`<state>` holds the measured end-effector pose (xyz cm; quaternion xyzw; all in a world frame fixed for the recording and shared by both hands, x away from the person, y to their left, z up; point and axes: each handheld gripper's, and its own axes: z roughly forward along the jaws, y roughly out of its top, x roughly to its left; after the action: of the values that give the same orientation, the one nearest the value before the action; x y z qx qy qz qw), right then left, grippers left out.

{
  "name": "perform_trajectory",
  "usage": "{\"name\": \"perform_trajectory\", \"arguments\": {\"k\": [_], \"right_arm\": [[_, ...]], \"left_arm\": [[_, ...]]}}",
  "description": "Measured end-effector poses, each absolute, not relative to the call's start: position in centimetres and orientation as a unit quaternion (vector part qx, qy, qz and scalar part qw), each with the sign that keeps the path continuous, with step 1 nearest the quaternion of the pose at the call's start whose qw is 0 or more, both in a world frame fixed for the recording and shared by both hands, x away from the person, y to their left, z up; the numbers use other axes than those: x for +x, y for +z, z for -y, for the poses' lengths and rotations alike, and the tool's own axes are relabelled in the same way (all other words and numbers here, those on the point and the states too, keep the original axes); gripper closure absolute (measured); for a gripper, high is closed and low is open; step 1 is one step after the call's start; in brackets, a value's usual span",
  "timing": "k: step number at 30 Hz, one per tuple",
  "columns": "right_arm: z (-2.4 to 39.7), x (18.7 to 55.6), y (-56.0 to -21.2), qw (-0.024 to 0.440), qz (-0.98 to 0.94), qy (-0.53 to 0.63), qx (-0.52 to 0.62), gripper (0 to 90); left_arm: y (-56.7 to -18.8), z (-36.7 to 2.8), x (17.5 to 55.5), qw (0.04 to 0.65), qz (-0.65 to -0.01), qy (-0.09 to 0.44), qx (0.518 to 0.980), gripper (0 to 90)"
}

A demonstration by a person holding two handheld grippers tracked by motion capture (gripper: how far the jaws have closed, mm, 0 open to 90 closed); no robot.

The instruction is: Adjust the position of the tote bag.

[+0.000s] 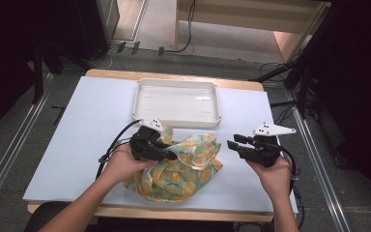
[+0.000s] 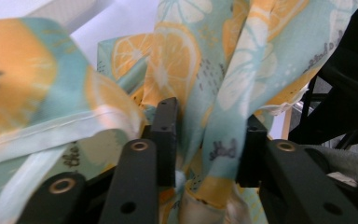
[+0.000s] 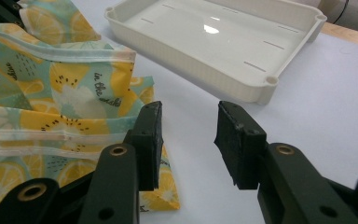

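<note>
A teal cloth (image 1: pixel 183 169) printed with orange and lemon slices lies crumpled on the white table top (image 1: pixel 92 125) near the front edge. My left gripper (image 1: pixel 171 153) sits at the cloth's left side. In the left gripper view a bunched fold of the cloth (image 2: pixel 182 60) hangs loosely in the gap of my left gripper (image 2: pixel 209 140), whose jaws stand apart. My right gripper (image 1: pixel 233 142) hovers just right of the cloth, held in a hand. It is open with nothing in it (image 3: pixel 189 135), and the cloth's hemmed edge (image 3: pixel 51 93) lies to its left.
A white plastic tray (image 1: pixel 176 118) stands at the back middle of the table, its near rim (image 3: pixel 191 74) close behind the cloth. Cables trail from both grippers. Dark stands and floor cables surround the table.
</note>
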<state>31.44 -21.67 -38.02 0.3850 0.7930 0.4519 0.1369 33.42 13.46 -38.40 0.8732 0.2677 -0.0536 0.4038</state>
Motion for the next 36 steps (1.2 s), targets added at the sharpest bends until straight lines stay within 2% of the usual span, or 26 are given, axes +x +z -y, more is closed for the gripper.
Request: {"name": "perform_trajectory", "arguments": {"k": [12,21,30,34,36], "right_arm": [[21.3,31.3,-37.9,0.132,-0.796,0.453,0.38,61.7],[21.3,31.3,-37.9,0.133,-0.795,0.453,0.38,61.7],[21.4,31.2,-37.7,0.135,-0.794,0.456,0.379,61.5],[21.2,31.2,-37.7,0.135,-0.794,0.457,0.377,61.5],[21.1,31.1,-37.6,0.134,-0.794,0.458,0.375,61.8]], "left_arm": [[-36.9,-14.1,33.3,0.413,-0.274,-0.046,0.868,30.6],[-36.1,-13.8,32.7,0.411,-0.264,-0.039,0.872,14.8],[-34.6,-14.1,31.8,0.417,-0.248,-0.047,0.873,12.8],[-33.9,-14.7,31.6,0.414,-0.248,-0.036,0.875,16.4],[-33.6,-15.2,31.7,0.419,-0.252,-0.039,0.872,21.5]]}}
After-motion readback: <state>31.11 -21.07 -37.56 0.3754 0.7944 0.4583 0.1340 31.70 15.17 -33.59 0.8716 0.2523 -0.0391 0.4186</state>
